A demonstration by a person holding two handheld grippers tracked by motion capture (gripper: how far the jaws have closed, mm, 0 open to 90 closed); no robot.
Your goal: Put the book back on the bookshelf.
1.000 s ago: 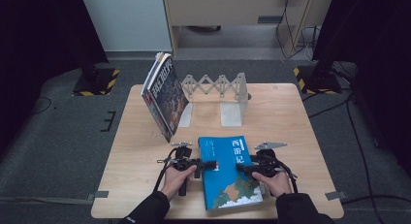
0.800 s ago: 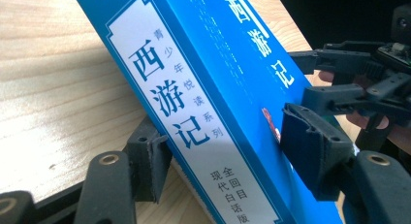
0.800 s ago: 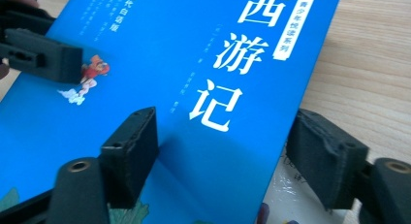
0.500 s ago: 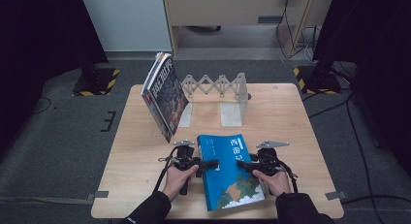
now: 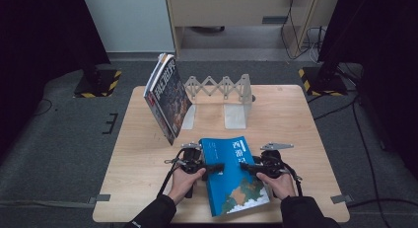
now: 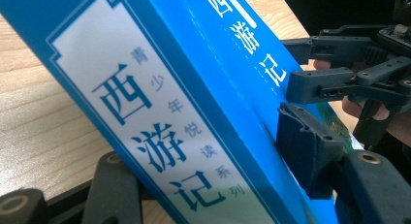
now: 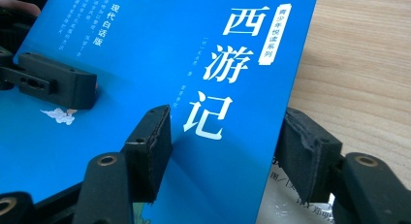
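A thick blue book [image 5: 231, 176] with white Chinese lettering lies near the table's front edge. My left gripper [image 5: 217, 167] holds its spine side. In the left gripper view the spine [image 6: 160, 112] runs between the jaws of my left gripper [image 6: 203, 151], one pad pressing on the cover and the other jaw under the book. My right gripper [image 5: 245, 166] grips the opposite long edge. In the right gripper view the book [image 7: 145, 49] fills the gap of my right gripper [image 7: 228, 141], a pad on each face. Both pairs of jaws have just been closing onto the book.
A dark-covered book [image 5: 167, 97] stands tilted at the back left of the wooden table [image 5: 296, 119], next to a metal accordion book rack [image 5: 222, 90] with two upright plates. Grey floor surrounds the table.
Both pairs of jaws have drawn in onto the blue book's two long sides. The hands and the book have barely moved.
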